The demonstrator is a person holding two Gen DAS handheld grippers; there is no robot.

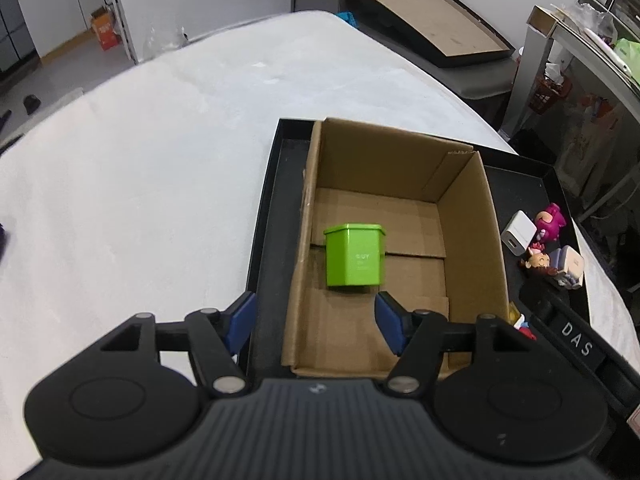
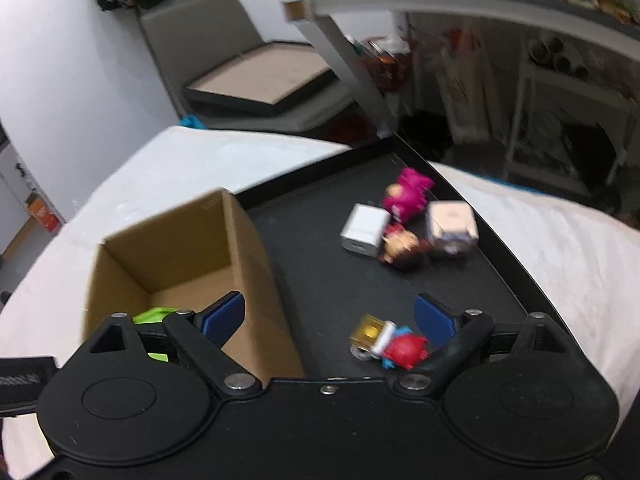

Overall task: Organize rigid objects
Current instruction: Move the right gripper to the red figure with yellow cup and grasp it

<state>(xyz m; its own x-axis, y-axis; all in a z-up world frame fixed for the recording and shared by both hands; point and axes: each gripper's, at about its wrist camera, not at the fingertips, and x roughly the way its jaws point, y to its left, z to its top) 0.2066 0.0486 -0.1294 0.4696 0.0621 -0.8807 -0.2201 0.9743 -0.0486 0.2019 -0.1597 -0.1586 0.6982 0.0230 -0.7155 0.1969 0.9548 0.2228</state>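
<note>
A green box [image 1: 354, 255] lies on the floor of an open cardboard box [image 1: 460, 184] that stands in a black tray [image 1: 272, 216]. My left gripper [image 1: 314, 322] is open above the cardboard box's near left wall, empty, just short of the green box. On the tray right of the box lie a white charger cube [image 1: 519, 232], a pink figure [image 1: 552, 220] and small toy figures [image 1: 556, 266]. My right gripper [image 2: 330, 320] is open and empty above the tray [image 2: 320, 240]; a red and yellow toy [image 2: 390, 346] lies just by its right finger. The green box [image 2: 154, 316] peeks out behind its left finger.
The tray sits on a white-covered table [image 1: 160, 160]. In the right wrist view the charger [image 2: 364, 230], pink figure [image 2: 406, 196] and a pale cube toy [image 2: 450, 224] cluster at the tray's far right. A chair with a flat framed board [image 1: 436, 24] and a cluttered desk [image 1: 580, 48] stand beyond the table.
</note>
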